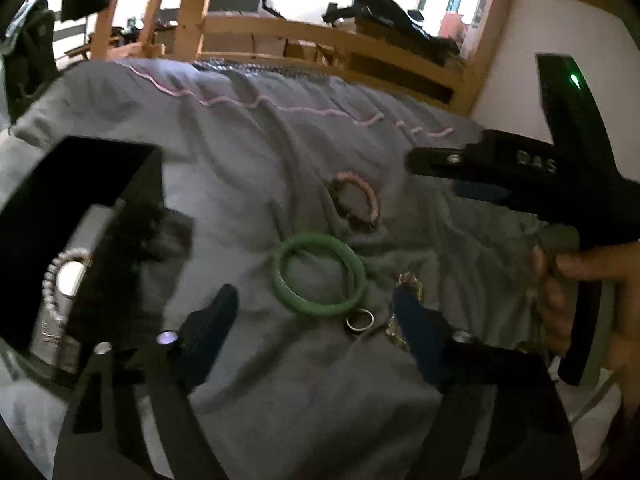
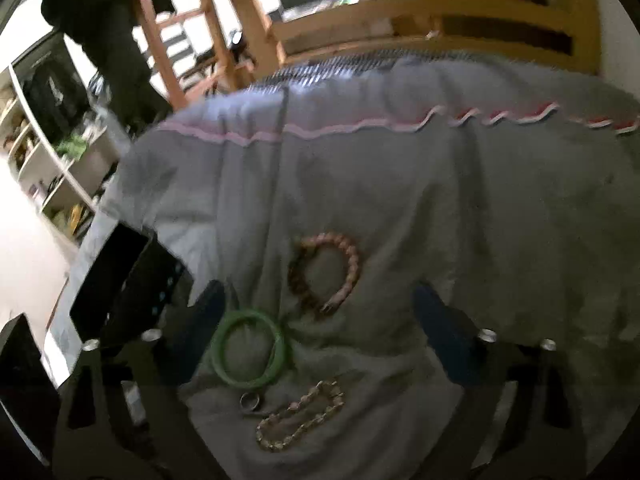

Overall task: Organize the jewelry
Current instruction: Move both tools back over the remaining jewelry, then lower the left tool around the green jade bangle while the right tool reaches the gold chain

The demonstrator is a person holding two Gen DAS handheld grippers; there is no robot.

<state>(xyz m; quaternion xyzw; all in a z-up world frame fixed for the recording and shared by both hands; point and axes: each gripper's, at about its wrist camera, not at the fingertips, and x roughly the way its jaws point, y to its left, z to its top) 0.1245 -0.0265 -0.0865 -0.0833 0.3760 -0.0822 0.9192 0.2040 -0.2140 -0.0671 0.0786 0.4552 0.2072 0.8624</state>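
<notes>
Both tongs hang over a rumpled grey bedspread [image 1: 248, 152] with their jaws spread and nothing between the pads. The left gripper [image 1: 316, 312] points down at a smooth green bangle of jade-like material [image 1: 319, 273], which lies just ahead of the gap between its dark fingers [image 1: 218, 320]. A small silver-coloured metal ring [image 1: 360, 320] rests against the bangle's near rim, right between those fingertips. Further ahead, apart from the bangle, lies a round bracelet of pink and brown beads [image 1: 354, 202]. A gold-coloured chain bracelet [image 1: 410, 284] is partly hidden behind the left tong's right-hand finger. Off to the left of this tong stands an open black jewelry box [image 1: 80, 216] with a white pearl-like strand [image 1: 54, 280] inside. The right gripper [image 2: 320, 328], held by a hand [image 1: 576, 292] seen in the left wrist view, has the beaded bracelet just ahead of its gap, the bangle beside its left finger, and the ring and chain nearer the camera. A wooden bed frame [image 1: 336, 36] borders the far side.
</notes>
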